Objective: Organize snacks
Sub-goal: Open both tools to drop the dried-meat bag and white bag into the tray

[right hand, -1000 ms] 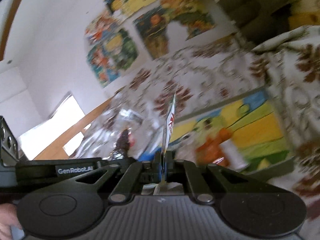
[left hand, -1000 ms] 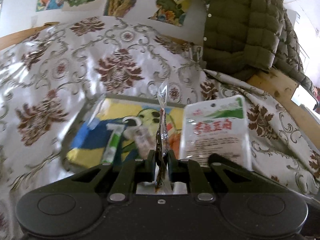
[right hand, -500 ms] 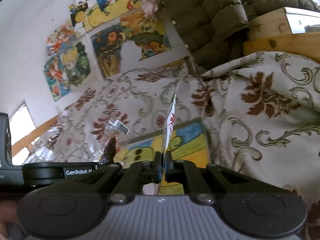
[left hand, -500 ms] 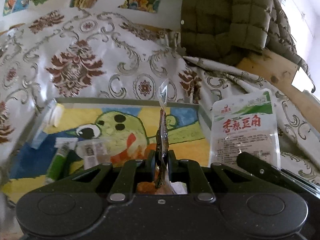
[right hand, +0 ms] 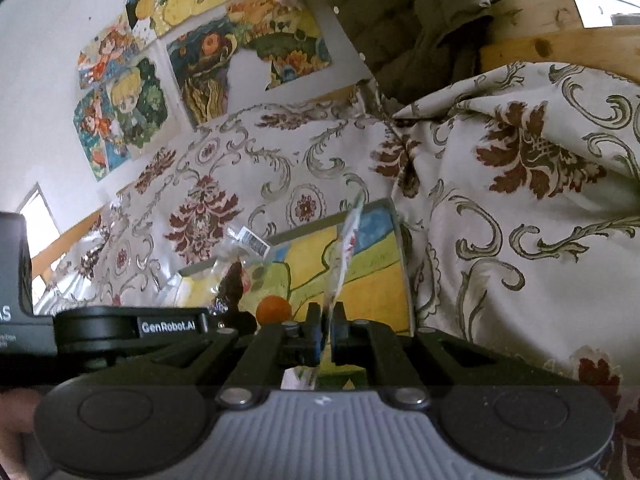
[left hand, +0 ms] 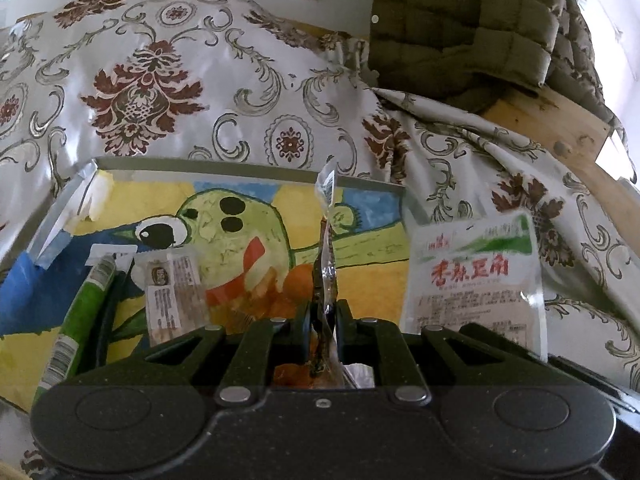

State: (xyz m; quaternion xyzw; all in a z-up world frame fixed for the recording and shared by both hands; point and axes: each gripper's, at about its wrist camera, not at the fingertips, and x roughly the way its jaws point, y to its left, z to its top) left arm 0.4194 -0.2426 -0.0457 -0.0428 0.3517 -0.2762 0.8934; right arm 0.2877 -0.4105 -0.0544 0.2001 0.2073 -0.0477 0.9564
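Note:
My left gripper [left hand: 323, 320] is shut on a clear snack packet [left hand: 326, 240] seen edge-on, held over a painted tray [left hand: 248, 170] with a green cartoon bird. In the tray lie a green stick snack [left hand: 82, 312] and a small clear labelled packet [left hand: 172, 292]. My right gripper [right hand: 326, 324] is shut on a white bean snack bag [right hand: 346, 252], edge-on in its own view; the left wrist view shows the bag's face [left hand: 476, 276] with red characters, at the tray's right edge. The left gripper's packet also shows in the right wrist view [right hand: 236, 272].
A floral cloth [left hand: 160, 80] covers the surface around the tray [right hand: 394, 240] and bunches up at the right [right hand: 520, 200]. An olive quilted jacket [left hand: 460, 28] hangs over wooden boards [left hand: 548, 120] at the back right. Drawings [right hand: 120, 112] hang on the wall.
Both grippers have moved forward and down toward the tray, each still holding its packet. The right wrist view has swung from the wall to the tray's right corner.

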